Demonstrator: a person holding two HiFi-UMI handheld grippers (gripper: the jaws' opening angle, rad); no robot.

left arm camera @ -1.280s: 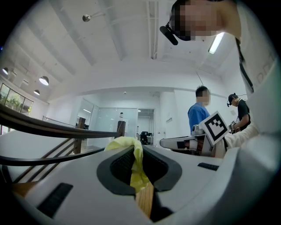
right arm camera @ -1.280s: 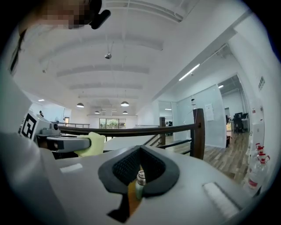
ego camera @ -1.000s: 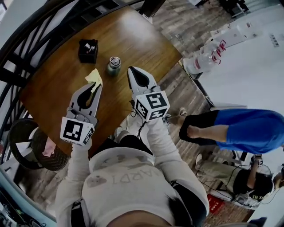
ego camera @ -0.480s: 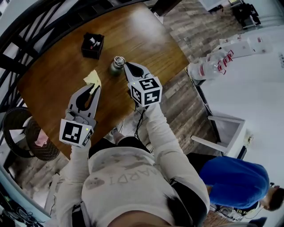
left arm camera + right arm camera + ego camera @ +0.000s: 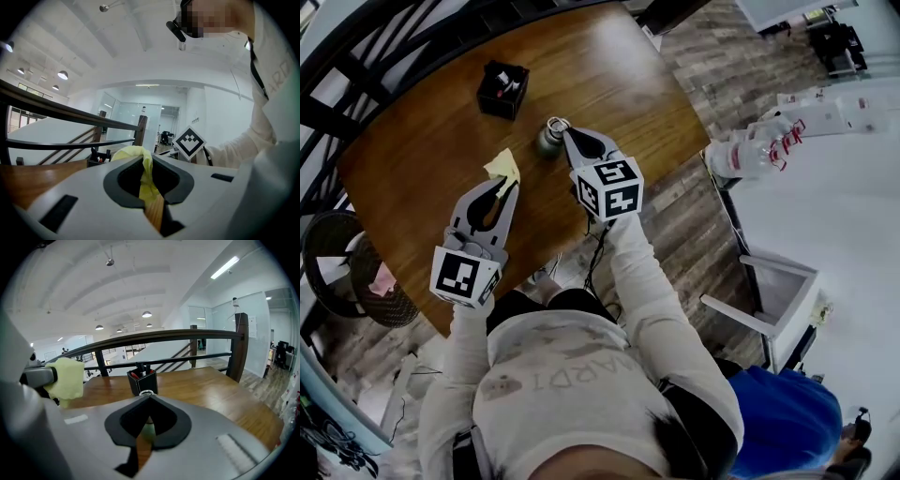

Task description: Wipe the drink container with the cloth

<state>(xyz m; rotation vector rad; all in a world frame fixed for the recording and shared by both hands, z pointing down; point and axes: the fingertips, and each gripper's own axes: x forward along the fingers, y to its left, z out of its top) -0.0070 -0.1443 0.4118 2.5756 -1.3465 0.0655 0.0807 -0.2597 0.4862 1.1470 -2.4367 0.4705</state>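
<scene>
The wipe has not started, I judge; this is the approach. In the head view the left gripper (image 5: 503, 184), left of centre, is clamped on the cloth (image 5: 502, 167), apart from the bottle (image 5: 548, 141) standing at upper centre. The right gripper (image 5: 566, 137), tips together and empty, sits just beside it. Next, the cloth must cross to the bottle, and the right jaws would need to part to steady it. Only the left gripper view shows the pinch, and it shows no bottle.

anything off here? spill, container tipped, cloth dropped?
Nothing stands out. The drink container stands upright on the table, with no spill around it. The yellow cloth is pinched in the left gripper; the right gripper is at the container, jaws together. The black box sits upright.
</scene>
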